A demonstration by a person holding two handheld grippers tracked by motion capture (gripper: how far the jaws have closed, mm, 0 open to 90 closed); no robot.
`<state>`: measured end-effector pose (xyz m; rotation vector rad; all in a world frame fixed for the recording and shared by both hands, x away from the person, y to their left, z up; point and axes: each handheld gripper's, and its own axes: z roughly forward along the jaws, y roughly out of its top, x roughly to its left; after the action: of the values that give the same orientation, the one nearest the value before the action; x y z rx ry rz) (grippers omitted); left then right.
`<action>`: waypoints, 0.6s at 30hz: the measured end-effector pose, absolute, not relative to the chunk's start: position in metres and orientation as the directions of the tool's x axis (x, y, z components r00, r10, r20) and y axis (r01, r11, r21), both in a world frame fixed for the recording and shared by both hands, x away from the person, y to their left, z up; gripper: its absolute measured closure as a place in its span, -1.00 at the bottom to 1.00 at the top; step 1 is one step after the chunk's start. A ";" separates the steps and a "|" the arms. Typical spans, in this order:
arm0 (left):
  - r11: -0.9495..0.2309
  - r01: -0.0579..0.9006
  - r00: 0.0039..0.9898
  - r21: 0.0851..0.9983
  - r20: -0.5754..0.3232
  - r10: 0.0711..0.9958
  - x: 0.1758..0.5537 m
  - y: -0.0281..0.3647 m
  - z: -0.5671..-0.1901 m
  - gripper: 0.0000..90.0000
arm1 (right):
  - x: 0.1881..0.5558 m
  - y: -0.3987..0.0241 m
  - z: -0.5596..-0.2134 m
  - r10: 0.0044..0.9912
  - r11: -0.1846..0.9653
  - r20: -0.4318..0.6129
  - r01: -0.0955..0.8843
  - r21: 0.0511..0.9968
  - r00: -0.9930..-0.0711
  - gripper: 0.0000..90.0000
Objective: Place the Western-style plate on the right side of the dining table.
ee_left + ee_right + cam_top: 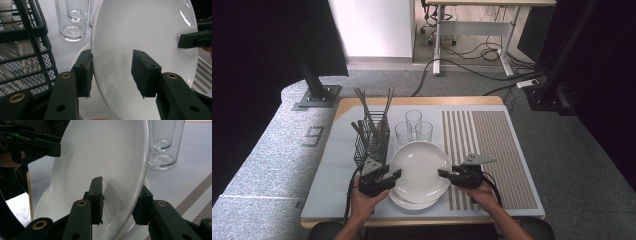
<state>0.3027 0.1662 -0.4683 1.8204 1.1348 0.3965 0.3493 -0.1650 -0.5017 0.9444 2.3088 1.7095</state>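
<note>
White china first: two plates here. The top plate (420,170) sits between both grippers, over a second plate (412,203) lying flat on the table (332,190), its edge peeking out at the near side. From the gripper views the top one looks lifted off the lower one.

Left gripper (388,177) has its jaws clamped on the top plate's left rim, one jaw above, one under. Right gripper (446,174) straddles the right rim, jaws fairly narrow, but I honestly can't tell if the pads press on it; the upper jaw seems to stand a bit off the surface.

Counting the rest: three clear glasses (413,127) bunched together just behind the plates, one black wire basket (371,142) to the left with cutlery (373,112) standing in it. I make out roughly four handles, hard to be sure. One striped brown placemat (492,150) on the right side.

No brands, labels or writing readable anywhere.
</note>
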 end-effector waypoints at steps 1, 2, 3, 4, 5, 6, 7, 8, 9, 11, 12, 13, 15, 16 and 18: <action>-0.148 0.532 0.524 0.834 -0.187 0.831 0.303 0.166 -0.468 0.15 | 0.349 -0.165 -0.501 0.540 0.170 0.261 0.407 0.897 -0.800 0.47; -0.147 0.529 0.526 0.836 -0.187 0.829 0.302 0.166 -0.468 0.15 | 0.349 -0.165 -0.501 0.538 0.171 0.257 0.403 0.899 -0.803 0.47; -0.146 0.527 0.529 0.837 -0.189 0.827 0.302 0.166 -0.467 0.15 | 0.349 -0.164 -0.501 0.536 0.170 0.257 0.401 0.900 -0.804 0.47; -0.146 0.522 0.534 0.841 -0.189 0.824 0.302 0.166 -0.467 0.15 | 0.348 -0.164 -0.500 0.532 0.171 0.258 0.400 0.900 -0.807 0.47; -0.150 0.517 0.535 0.842 -0.181 0.825 0.301 0.166 -0.466 0.13 | 0.348 -0.164 -0.500 0.530 0.174 0.253 0.395 0.902 -0.810 0.46; -0.155 0.513 0.538 0.844 -0.176 0.824 0.301 0.165 -0.465 0.13 | 0.347 -0.163 -0.500 0.529 0.176 0.246 0.389 0.904 -0.812 0.47; -0.154 0.508 0.540 0.847 -0.174 0.823 0.300 0.165 -0.465 0.13 | 0.347 -0.163 -0.499 0.530 0.178 0.241 0.384 0.906 -0.813 0.47; -0.151 0.504 0.543 0.850 -0.176 0.821 0.300 0.165 -0.465 0.13 | 0.346 -0.163 -0.499 0.530 0.177 0.238 0.381 0.908 -0.814 0.48; -0.150 0.500 0.546 0.853 -0.176 0.819 0.300 0.165 -0.464 0.13 | 0.346 -0.164 -0.498 0.531 0.175 0.236 0.378 0.909 -0.814 0.48; -0.151 0.491 0.554 0.858 -0.173 0.814 0.299 0.166 -0.463 0.12 | 0.345 -0.165 -0.497 0.530 0.168 0.235 0.373 0.912 -0.814 0.51; -0.151 0.487 0.557 0.860 -0.172 0.813 0.299 0.166 -0.463 0.11 | 0.345 -0.165 -0.496 0.531 0.167 0.233 0.370 0.914 -0.815 0.52; -0.150 0.483 0.559 0.863 -0.171 0.811 0.298 0.165 -0.462 0.11 | 0.344 -0.165 -0.495 0.530 0.166 0.228 0.364 0.917 -0.816 0.53; -0.151 0.477 0.562 0.866 -0.169 0.809 0.298 0.166 -0.462 0.10 | 0.343 -0.166 -0.494 0.527 0.166 0.221 0.354 0.920 -0.821 0.56; -0.151 0.475 0.564 0.867 -0.168 0.809 0.298 0.166 -0.462 0.10 | 0.343 -0.166 -0.493 0.525 0.166 0.215 0.347 0.923 -0.824 0.57; -0.152 0.474 0.564 0.868 -0.166 0.809 0.297 0.166 -0.461 0.09 | 0.342 -0.167 -0.492 0.516 0.172 0.207 0.337 0.925 -0.831 0.59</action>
<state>0.2973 0.1658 -0.4614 1.7986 1.0556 0.4200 0.3415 -0.1665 -0.4920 0.8396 2.2821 1.7346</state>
